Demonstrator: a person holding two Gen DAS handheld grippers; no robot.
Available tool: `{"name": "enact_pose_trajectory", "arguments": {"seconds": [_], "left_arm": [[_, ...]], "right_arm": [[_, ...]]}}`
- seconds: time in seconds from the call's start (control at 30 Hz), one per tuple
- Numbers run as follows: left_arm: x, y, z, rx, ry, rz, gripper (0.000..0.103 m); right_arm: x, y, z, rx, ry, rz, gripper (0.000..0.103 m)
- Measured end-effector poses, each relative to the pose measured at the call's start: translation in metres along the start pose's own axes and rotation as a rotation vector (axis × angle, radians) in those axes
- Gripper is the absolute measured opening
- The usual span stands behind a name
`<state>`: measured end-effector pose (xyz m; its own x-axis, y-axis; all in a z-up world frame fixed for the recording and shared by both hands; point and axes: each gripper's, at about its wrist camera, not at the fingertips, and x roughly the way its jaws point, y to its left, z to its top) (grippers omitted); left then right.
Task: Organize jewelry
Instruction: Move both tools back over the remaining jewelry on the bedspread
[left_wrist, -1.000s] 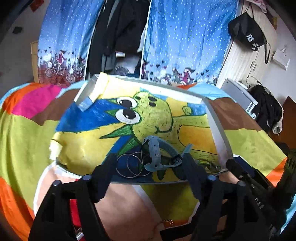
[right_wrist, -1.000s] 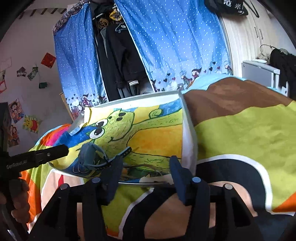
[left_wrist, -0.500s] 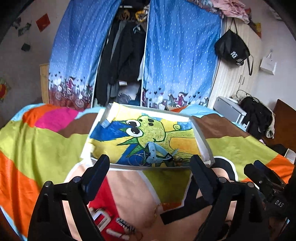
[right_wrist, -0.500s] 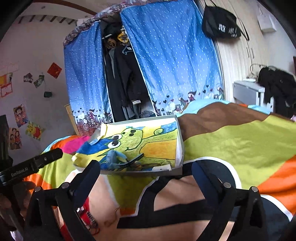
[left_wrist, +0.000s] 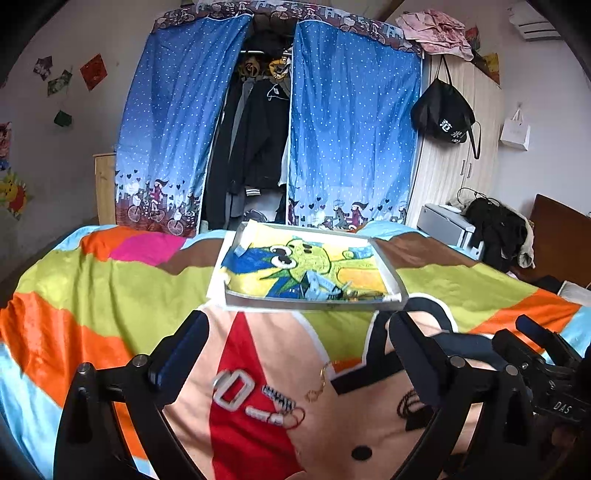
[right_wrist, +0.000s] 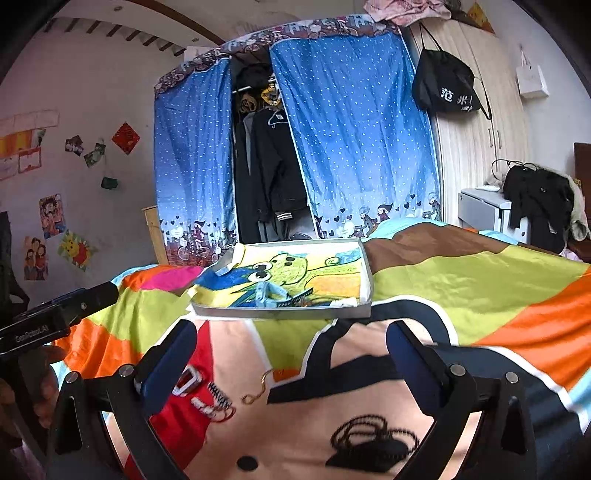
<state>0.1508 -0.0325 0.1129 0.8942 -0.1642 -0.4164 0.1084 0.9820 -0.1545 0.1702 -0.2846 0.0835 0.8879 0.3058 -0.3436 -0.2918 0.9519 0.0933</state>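
Between my left gripper fingers, spread apart and empty: gold chain on the blanket.
Right gripper likewise apart, empty; chain ahead of it, slightly left, long axis running away toward the tray. Left seems nearer, I judge. White buckle, comb clip, black cord lie loose; tray already holds several pieces.

The bed's blanket looks like soft, matt fleece. Far on it, the shallow tray has smooth pale walls and a matt crayon-drawn paper lining. Near, a thin gold chain glints like metal. Both grippers' fingers are matt black plastic.
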Motion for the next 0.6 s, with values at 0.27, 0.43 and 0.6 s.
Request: {"name": "enact_pose_trajectory", "arguments": {"seconds": [0.27,0.43,0.6], "left_arm": [[-0.024,0.008,-0.048,0.0,0.047,-0.017,0.096],[-0.021,0.009,-0.077,0.02,0.104,-0.02,0.096],[-0.009,0.009,-0.105,0.033,0.175,-0.041,0.096]], "right_arm": [[-0.038,0.025,-0.042,-0.102,0.006,0.0,0.103],[-0.04,0.03,-0.066,-0.134,0.045,-0.015,0.103],[-0.033,0.022,-0.092,-0.106,0.127,-0.041,0.103]]}}
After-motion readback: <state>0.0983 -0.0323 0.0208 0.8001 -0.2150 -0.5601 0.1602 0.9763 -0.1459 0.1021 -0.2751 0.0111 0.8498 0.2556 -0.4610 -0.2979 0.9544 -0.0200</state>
